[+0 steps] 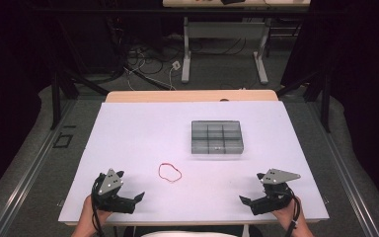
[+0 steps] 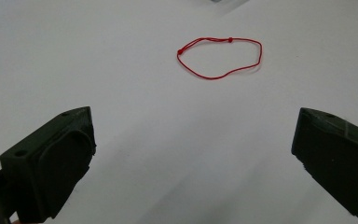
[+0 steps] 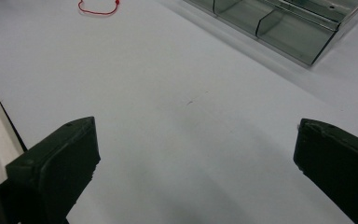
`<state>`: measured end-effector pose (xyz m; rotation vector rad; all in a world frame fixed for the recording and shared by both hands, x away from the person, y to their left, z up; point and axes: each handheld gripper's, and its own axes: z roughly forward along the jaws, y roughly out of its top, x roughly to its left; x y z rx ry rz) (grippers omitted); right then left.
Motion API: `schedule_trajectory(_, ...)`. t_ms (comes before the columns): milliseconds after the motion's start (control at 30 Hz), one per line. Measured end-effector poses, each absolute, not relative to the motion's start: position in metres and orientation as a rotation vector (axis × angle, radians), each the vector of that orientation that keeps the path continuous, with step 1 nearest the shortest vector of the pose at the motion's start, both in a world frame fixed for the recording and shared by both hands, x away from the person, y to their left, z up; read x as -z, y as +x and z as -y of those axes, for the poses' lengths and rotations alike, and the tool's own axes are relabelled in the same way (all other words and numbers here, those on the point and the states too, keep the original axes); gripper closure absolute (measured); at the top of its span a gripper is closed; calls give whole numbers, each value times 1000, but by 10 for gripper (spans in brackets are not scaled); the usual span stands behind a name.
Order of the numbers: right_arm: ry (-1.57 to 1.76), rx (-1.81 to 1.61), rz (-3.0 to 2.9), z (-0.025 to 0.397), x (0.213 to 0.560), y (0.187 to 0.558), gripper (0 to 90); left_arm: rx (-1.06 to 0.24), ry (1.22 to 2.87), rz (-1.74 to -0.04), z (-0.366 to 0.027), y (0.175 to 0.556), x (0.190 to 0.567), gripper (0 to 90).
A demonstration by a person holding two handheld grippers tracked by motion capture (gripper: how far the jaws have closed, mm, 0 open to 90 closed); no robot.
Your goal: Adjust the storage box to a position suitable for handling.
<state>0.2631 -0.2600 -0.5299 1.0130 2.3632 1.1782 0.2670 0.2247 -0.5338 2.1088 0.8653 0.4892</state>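
A thin red string loop [image 1: 170,172] lies flat on the white table [image 1: 128,138], near its front middle. In the left gripper view the loop [image 2: 220,58] sits ahead of the jaws, with small knots along its upper strand. My left gripper [image 1: 128,197] rests at the front left, open and holding nothing, a short way left of the loop. My right gripper [image 1: 249,201] rests at the front right, open and holding nothing. A clear compartment box [image 1: 216,137] stands beyond the loop; its near corner [image 3: 284,28] appears in the right gripper view, as does the loop [image 3: 99,7].
The box is divided into several compartments, and a small dark item lies in one of the front ones. A wooden edge [image 1: 192,96] borders the table's far side. On the floor beyond stand a table frame [image 1: 224,49] and loose cables.
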Motion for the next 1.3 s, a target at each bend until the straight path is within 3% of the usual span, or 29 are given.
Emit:
schedule_trajectory(633, 1063, -1129, -2379, 258, 525, 277, 0, -467, 2132, -861, -221, 270, 536, 0)
schedule_trajectory(1300, 1151, -1125, -2384, 265, 522, 325, 0, -470, 2129, -870, -220, 272, 537, 0)
